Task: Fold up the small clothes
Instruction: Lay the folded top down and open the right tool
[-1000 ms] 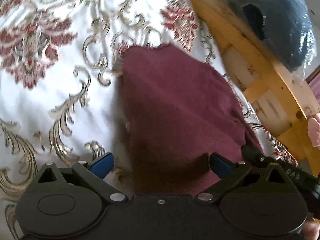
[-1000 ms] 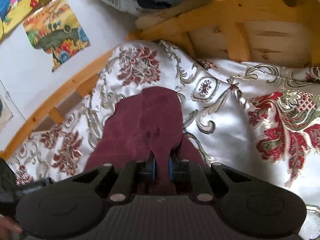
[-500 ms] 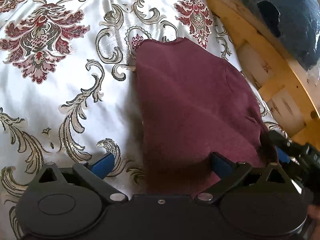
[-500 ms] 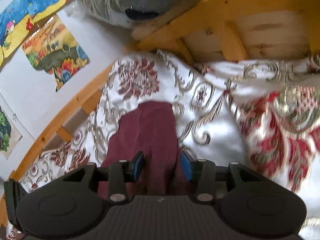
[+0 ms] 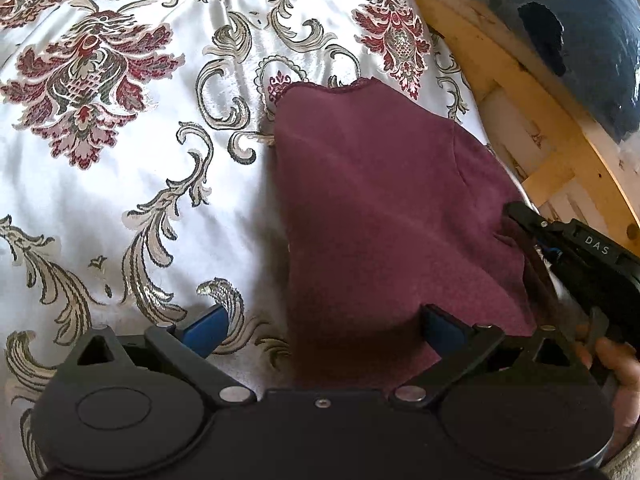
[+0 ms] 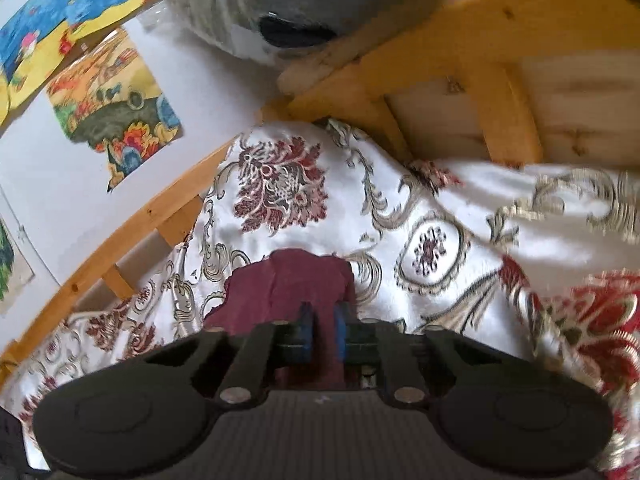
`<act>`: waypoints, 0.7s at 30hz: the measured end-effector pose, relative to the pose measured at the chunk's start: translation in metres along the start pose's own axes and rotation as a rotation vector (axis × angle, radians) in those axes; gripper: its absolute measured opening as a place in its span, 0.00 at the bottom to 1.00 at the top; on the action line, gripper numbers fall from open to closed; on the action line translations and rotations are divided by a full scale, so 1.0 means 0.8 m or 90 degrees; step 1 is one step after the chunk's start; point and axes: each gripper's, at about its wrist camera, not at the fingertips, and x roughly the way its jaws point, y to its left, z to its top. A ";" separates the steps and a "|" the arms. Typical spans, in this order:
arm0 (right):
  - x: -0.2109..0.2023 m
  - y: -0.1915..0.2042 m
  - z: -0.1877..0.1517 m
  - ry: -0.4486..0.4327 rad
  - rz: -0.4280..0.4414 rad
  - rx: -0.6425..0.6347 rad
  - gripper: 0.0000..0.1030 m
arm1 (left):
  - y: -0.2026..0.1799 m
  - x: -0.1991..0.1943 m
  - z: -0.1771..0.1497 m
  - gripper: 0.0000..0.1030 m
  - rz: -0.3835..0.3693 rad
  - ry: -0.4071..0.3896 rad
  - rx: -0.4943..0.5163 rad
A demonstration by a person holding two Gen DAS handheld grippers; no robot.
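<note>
Brocade bedspread (image 5: 120,184) carries the maroon garment (image 5: 384,208) at three o'clock. Left gripper (image 5: 324,326) gapes, empty; right gripper (image 6: 322,330) has just clamped its edge. Carry that edge across low, keeping cloth taut.

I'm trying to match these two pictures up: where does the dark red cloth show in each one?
Left wrist view: the maroon knit garment fills the centre right, lying on the floral satin bedspread.
Right wrist view: the garment sits low at centre, pinched in the right gripper.
Shared landmark: the yellow wooden bed frame.
</note>
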 end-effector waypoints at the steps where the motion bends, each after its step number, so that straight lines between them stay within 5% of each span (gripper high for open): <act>1: -0.003 0.016 -0.002 -0.007 -0.018 -0.066 0.09 | -0.001 0.000 0.000 0.99 0.002 -0.001 0.003; 4: -0.004 0.057 -0.017 -0.014 -0.041 -0.220 0.09 | -0.002 -0.001 0.001 0.99 0.006 -0.001 0.007; 7: 0.007 0.073 -0.017 -0.033 -0.070 -0.293 0.08 | -0.002 0.000 0.001 1.00 0.008 0.001 0.000; 18: 0.023 0.008 0.011 0.011 -0.031 -0.102 0.13 | 0.000 0.000 0.001 1.00 0.002 0.000 0.006; 21: 0.019 -0.008 0.017 0.018 0.004 -0.041 0.39 | 0.003 0.001 0.002 0.99 -0.006 0.005 -0.005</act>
